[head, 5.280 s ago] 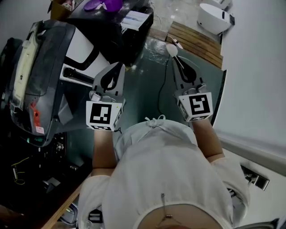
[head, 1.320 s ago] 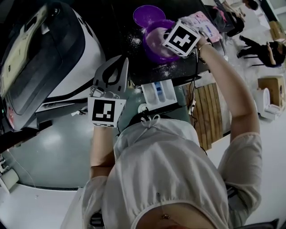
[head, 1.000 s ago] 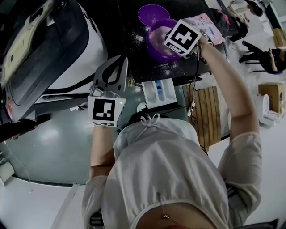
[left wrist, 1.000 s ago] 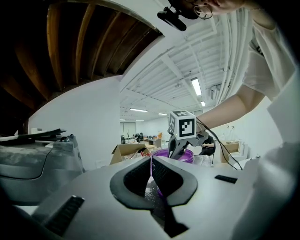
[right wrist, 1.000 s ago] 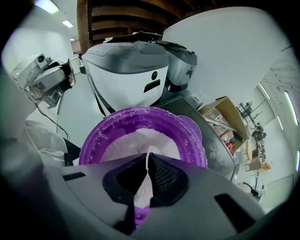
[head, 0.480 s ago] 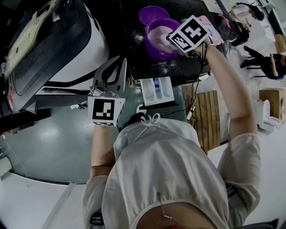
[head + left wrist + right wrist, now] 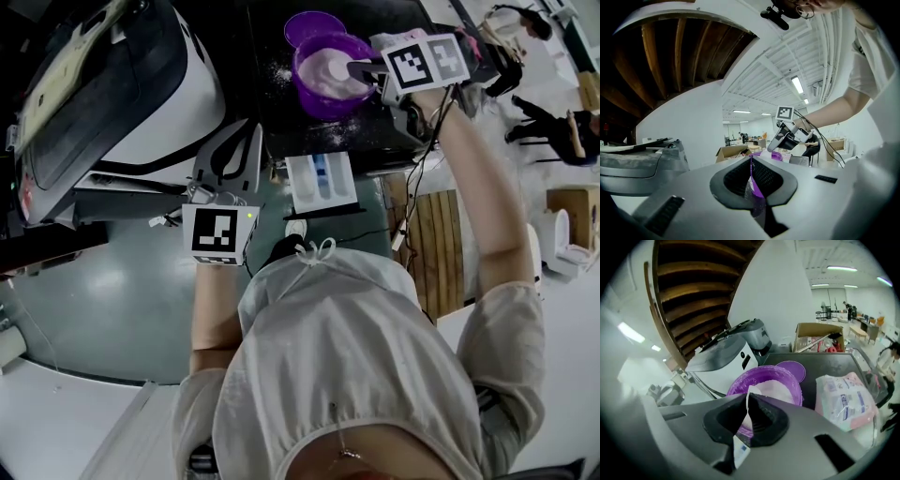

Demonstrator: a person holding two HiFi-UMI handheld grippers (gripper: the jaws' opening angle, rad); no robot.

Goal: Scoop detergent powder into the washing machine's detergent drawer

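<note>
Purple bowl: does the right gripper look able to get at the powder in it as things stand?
Probably yes. The right gripper, shut on a white scoop, hangs at the open bowl; its lid lies aside, leaving the powder uncovered.

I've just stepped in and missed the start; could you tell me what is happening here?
A person works with two handheld grippers. The right gripper, shut on a white spoon, is at the purple bowl of white powder on the black top. The detergent drawer stands pulled out nearby. The left gripper hangs beside it, shut on a thin purple sliver.
</note>
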